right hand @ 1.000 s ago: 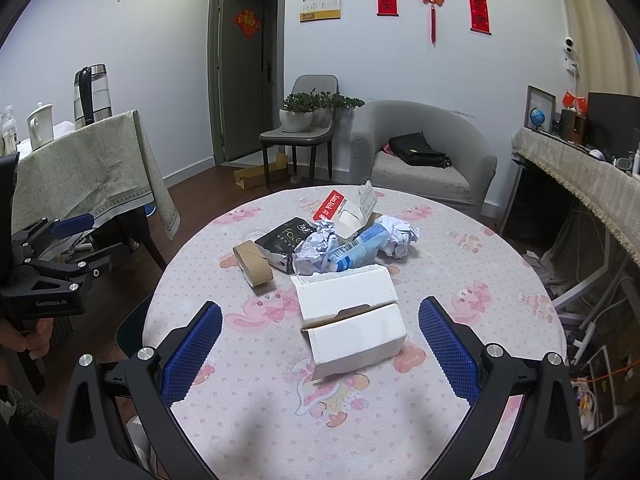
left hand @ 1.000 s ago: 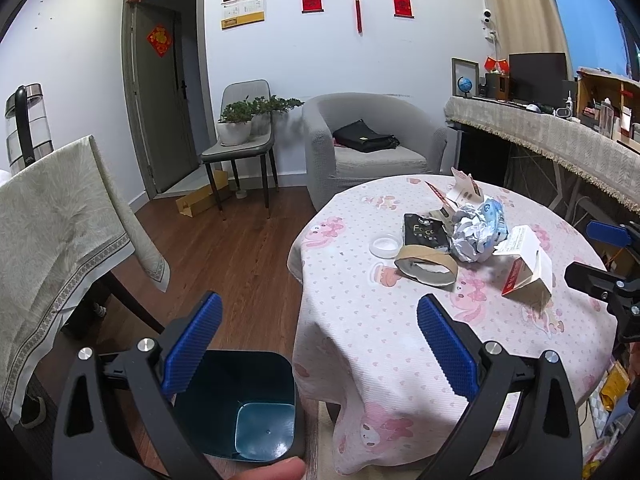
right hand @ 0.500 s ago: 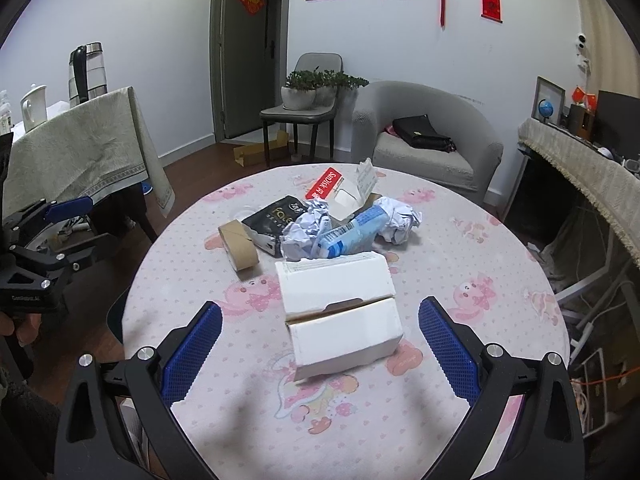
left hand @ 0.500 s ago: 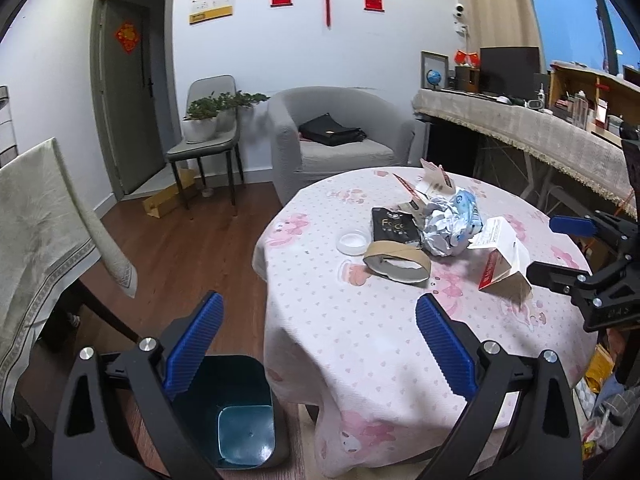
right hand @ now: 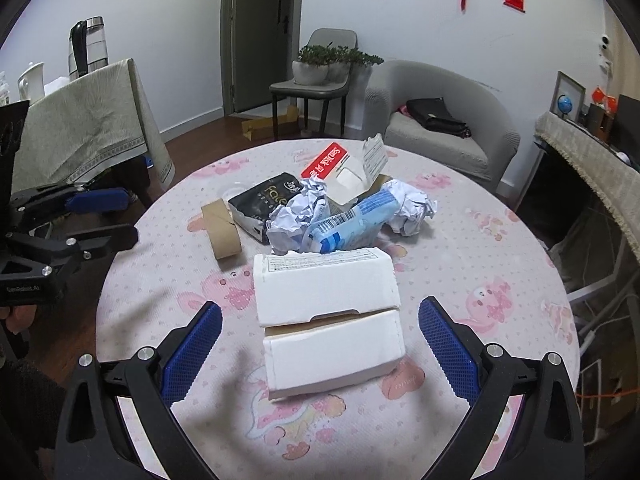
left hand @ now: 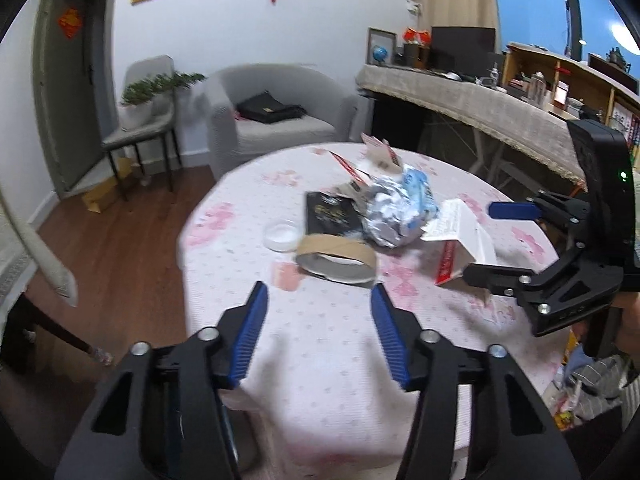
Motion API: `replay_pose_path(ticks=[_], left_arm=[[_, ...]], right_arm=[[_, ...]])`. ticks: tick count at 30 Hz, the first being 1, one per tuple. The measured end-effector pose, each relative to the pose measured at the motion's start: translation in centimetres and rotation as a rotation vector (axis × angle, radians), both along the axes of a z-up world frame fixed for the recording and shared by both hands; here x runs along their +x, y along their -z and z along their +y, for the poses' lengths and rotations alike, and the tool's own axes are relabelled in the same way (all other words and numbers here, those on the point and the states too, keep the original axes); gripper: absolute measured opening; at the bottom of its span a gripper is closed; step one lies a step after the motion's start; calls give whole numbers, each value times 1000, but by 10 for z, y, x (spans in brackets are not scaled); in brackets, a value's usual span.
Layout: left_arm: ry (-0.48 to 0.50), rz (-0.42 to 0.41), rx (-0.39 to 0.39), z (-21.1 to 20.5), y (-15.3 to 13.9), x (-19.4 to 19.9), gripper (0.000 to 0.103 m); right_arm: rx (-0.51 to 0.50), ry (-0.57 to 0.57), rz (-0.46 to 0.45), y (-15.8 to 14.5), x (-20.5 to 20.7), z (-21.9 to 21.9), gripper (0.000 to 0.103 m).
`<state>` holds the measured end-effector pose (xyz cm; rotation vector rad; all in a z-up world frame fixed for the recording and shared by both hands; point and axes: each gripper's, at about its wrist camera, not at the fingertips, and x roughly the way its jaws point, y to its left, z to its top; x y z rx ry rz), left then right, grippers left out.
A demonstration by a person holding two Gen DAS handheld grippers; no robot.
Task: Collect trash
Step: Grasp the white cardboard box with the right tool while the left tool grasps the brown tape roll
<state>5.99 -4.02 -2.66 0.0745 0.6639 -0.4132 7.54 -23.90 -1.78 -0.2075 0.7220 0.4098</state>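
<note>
Centrally on the round pink-patterned surface (right hand: pixel 500 248) sits the trash heap, with the white box (right hand: pixel 328 316) nearest its front edge, framed by the released, empty right tool (right hand: pixel 320 344), while the left tool (left hand: pixel 318 334), also spread wide, faces the cardboard tape roll (left hand: pixel 338 258).

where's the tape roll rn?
The brown tape roll stands on edge on the table's left side in the right wrist view, touching the black packet; the left claw faces it.
</note>
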Motion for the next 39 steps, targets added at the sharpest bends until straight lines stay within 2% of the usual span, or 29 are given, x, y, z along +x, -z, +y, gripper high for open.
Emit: replay_pose_path(ticks=[3, 8, 9, 10, 12, 16, 30, 35, 39], left_arm=[[38, 35, -14, -6, 5, 7, 46], [56, 67, -51, -10, 8, 19, 44], [47, 60, -39, -10, 8, 21, 46], [36, 50, -17, -11, 8, 23, 57], [39, 52, -20, -10, 8, 26, 71], [61, 38, -1, -12, 9, 29, 83], [88, 55, 40, -26, 19, 61, 83], [108, 66, 46, -33, 23, 68, 82], [120, 79, 59, -36, 27, 74, 71]], right_arm=[[-13, -10, 10, 2, 5, 3, 99], [-30, -14, 19, 5, 12, 4, 99], [-29, -14, 21, 6, 13, 4, 99], [-27, -14, 23, 6, 15, 3, 99], [-26, -14, 27, 7, 17, 2, 99], [-31, -21, 36, 9, 21, 3, 99], [-33, -55, 69, 15, 35, 3, 99], [-43, -76, 92, 17, 38, 4, 79], [-35, -81, 105, 15, 39, 4, 76]])
